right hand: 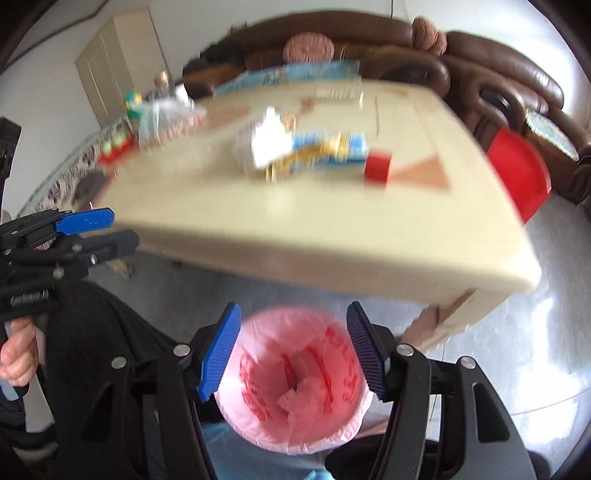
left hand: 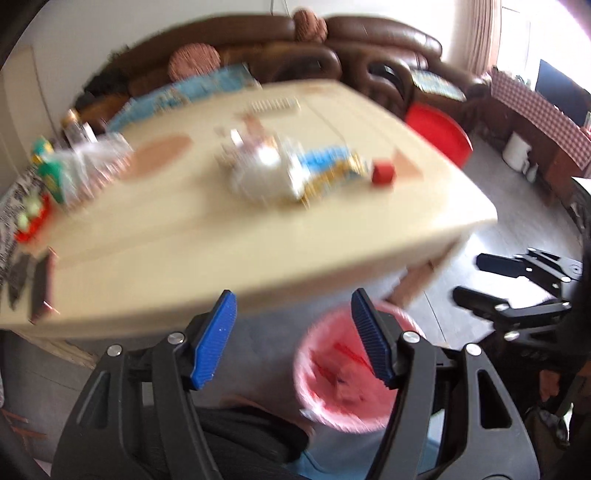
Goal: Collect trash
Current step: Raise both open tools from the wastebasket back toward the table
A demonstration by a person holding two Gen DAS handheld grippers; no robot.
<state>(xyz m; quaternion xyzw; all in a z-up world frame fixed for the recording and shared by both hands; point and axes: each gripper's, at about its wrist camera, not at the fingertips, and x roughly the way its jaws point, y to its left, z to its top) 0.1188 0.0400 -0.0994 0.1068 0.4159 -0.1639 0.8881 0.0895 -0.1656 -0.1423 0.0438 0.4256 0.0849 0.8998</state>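
A home living room: brown leather sofa [left hand: 369,40], low table [left hand: 258,236].

Through both wrist cameras I see strong motion blur: the table [left hand: 258,236] and the litter [left hand: 295,173] on it smear into streaks, while the gripper fingers [left hand: 214,343] close to the lens stay sharp. Daylight enters from a curtained window [left hand: 517,33] at the upper right of my left view and overexposes it. In my right view, glare washes out the floor [right hand: 524,373]. Fisheye distortion bends the sofa [right hand: 369,37], and dark vignetting fills the corners.
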